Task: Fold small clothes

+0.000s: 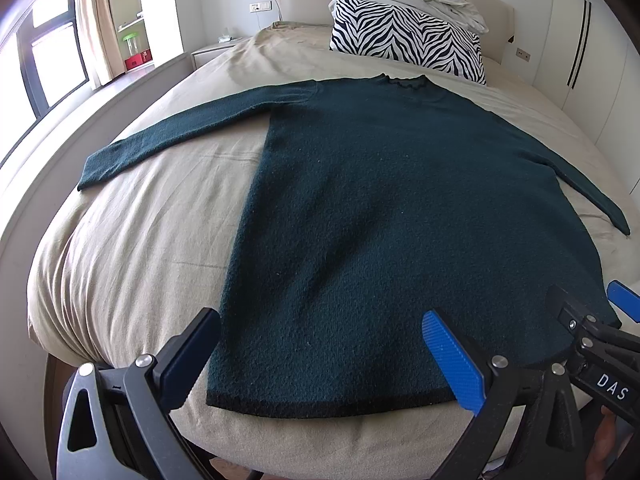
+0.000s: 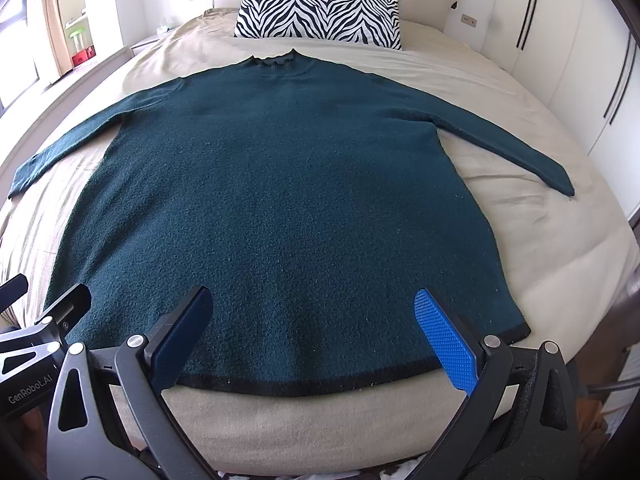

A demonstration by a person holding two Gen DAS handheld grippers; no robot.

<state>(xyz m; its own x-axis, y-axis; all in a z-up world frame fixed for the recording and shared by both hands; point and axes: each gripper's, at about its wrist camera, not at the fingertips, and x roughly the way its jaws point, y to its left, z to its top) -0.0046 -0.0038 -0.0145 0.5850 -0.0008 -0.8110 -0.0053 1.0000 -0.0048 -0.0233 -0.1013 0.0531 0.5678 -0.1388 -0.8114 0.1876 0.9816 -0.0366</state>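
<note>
Left wrist view takes in the bed, draped in a beige cover, and on it the dark teal sweater, lying flat with both sleeves spread outward and its black-edged hem nearest the jaws. Nothing is folded yet, so I judge the task is at its start: garment smoothed out, first fold not begun. The left gripper hovers with jaws wide apart above the hem's left corner, gripping nothing. The right gripper likewise holds its jaws apart, empty, over the hem toward its right corner. The next move probably calls for each gripper to pinch the knit at a hem corner or a sleeve and carry it across the body. Beyond the collar, far ahead of the jaws, stands a zebra-print pillow. No containers are visible.
</note>
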